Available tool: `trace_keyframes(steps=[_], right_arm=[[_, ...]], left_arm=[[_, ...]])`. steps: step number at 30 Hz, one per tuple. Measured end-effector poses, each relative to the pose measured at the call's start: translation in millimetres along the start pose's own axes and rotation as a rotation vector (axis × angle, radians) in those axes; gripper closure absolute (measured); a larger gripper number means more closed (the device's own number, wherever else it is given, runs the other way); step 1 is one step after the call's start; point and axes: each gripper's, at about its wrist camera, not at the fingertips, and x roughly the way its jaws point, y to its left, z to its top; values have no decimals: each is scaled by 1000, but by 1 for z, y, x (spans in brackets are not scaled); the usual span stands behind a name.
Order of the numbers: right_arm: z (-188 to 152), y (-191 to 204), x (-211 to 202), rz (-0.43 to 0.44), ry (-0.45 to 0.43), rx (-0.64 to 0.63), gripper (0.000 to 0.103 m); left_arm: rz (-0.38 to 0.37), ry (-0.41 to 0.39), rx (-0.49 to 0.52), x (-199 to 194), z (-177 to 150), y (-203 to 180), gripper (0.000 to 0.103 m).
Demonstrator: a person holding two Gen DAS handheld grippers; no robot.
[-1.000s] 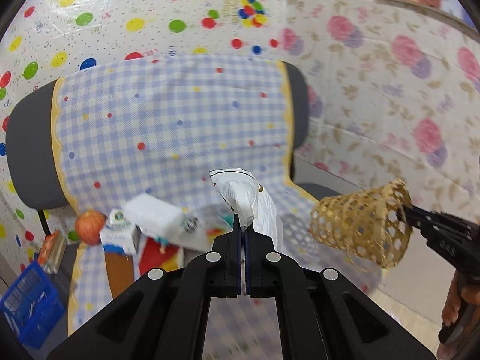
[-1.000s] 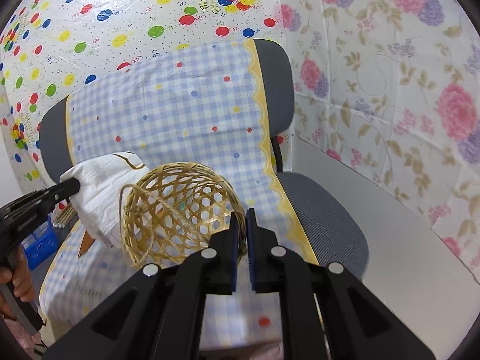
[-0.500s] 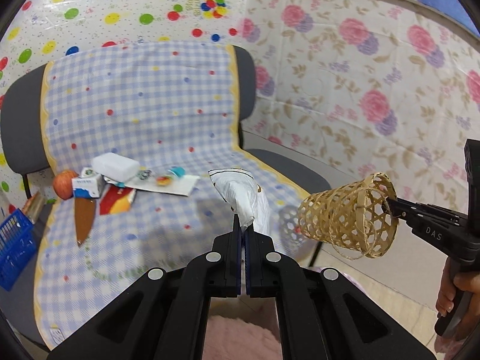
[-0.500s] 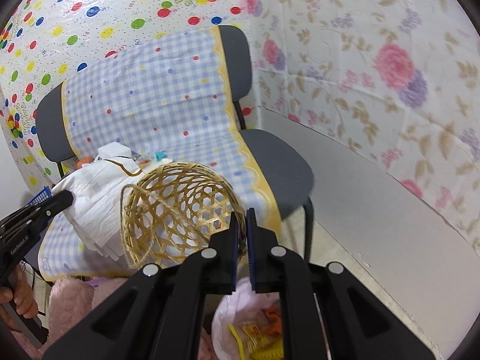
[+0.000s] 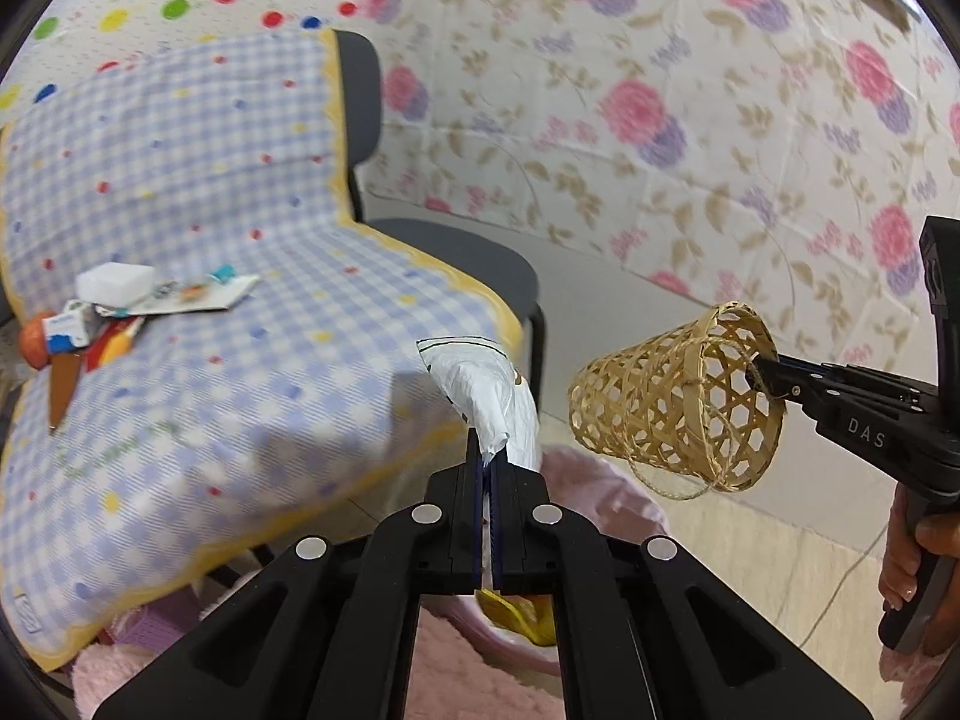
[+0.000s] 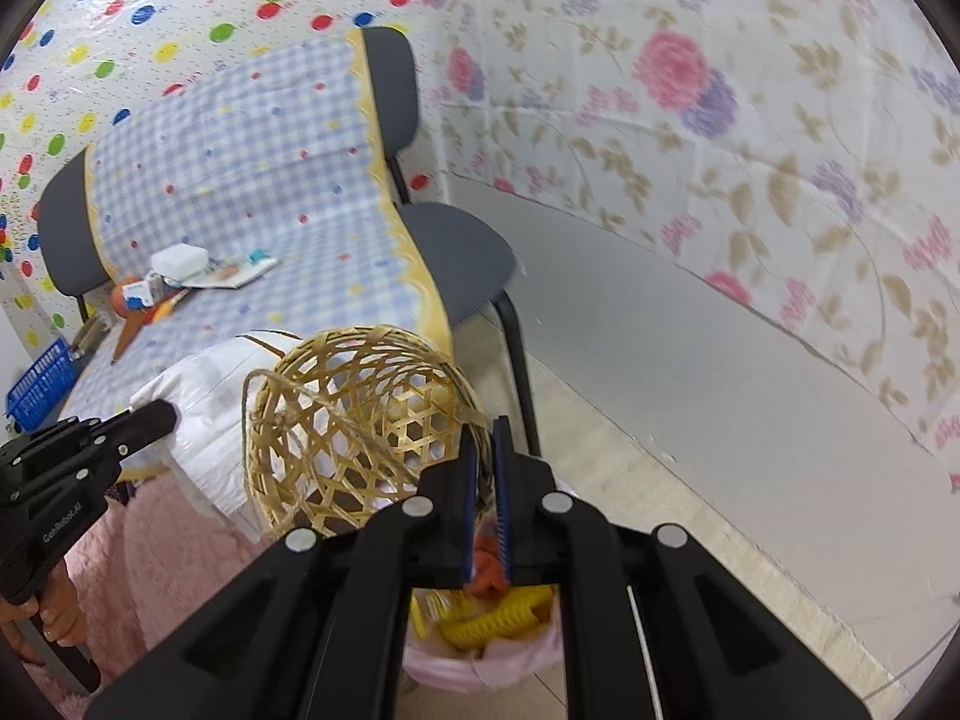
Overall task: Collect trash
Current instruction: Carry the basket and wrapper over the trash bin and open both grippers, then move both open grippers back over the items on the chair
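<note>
On the far left, a white box (image 5: 114, 281) and scattered wrappers (image 5: 198, 297) lay on the blue checked chair cover (image 5: 240, 360). The left tool (image 5: 487, 462) pinched a crumpled white plastic bag (image 5: 492, 396). To the right, the right tool (image 6: 480, 438) pinched the rim of a woven bamboo basket (image 5: 678, 408), held over a pink-lined trash bin (image 6: 480, 648).

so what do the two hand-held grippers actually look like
Both are matte black plastic with silver round screws and blue pads lining the fingers. The left hand-held gripper reads "GenRobot.AI" on its body; the right hand-held gripper reads "DAS". Bare hands grip both handles.
</note>
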Motion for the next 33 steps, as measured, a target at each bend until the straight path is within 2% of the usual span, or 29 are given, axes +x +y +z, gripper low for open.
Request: trace_keyframes(steps=[4,13,16,18,19,20,22,25,29,33], right_arm=[[-12,-12,3,-27,23,14,97],[-19,-25,32,2,64,55,96],[-23,-30,49,33,85,70,95],[-27,-34,63,43,110,84,82],[-29,-34,66,42,121,86,65],[-30,-35,70,45,133,89,59],[-32,-35,72,44,146,91,59],[-25,-36,61,34,120,83,59],[-6,-33,33,16,41,63,59],[6,-23,13,38,-16,39,59]], left_arm=[[-26,19,20,12,1,-12,101],[-65,67,33,48,4,-22,99],[-80,97,11,60,4,-19,90],[-67,103,3,64,4,-16,54],[-58,97,-1,65,3,-14,52],[-52,97,-4,65,3,-12,50],[-40,99,-8,64,4,-8,47],[-5,84,-15,55,7,-2,47],[38,48,-30,36,12,9,47],[67,16,-53,18,16,19,47]])
